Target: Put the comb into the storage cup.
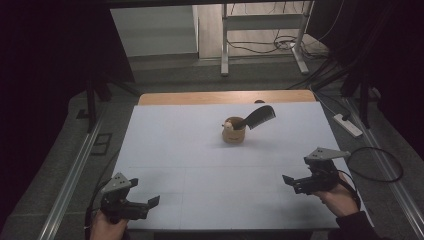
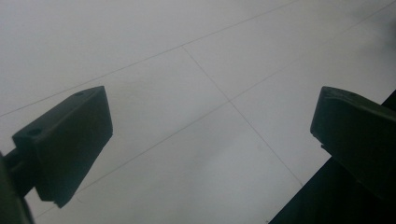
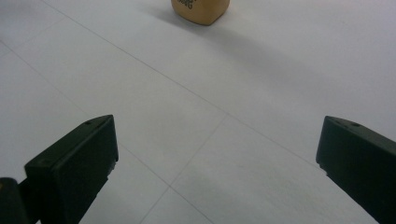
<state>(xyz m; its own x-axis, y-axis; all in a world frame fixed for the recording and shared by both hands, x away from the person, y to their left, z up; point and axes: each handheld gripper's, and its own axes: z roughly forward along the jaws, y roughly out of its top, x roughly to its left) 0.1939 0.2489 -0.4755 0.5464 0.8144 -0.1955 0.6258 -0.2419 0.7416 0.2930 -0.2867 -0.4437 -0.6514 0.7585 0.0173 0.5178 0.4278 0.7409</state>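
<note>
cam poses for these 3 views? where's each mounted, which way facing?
High view: above the person's side, facing forward and down on the table; shows both hands, left gripper, right gripper, cup with comb.
Left gripper view: on the left gripper, facing bare tabletop; both jaws show.
Right gripper view: on the right gripper, facing the cup.
Shared: cup, high and right gripper views.
</note>
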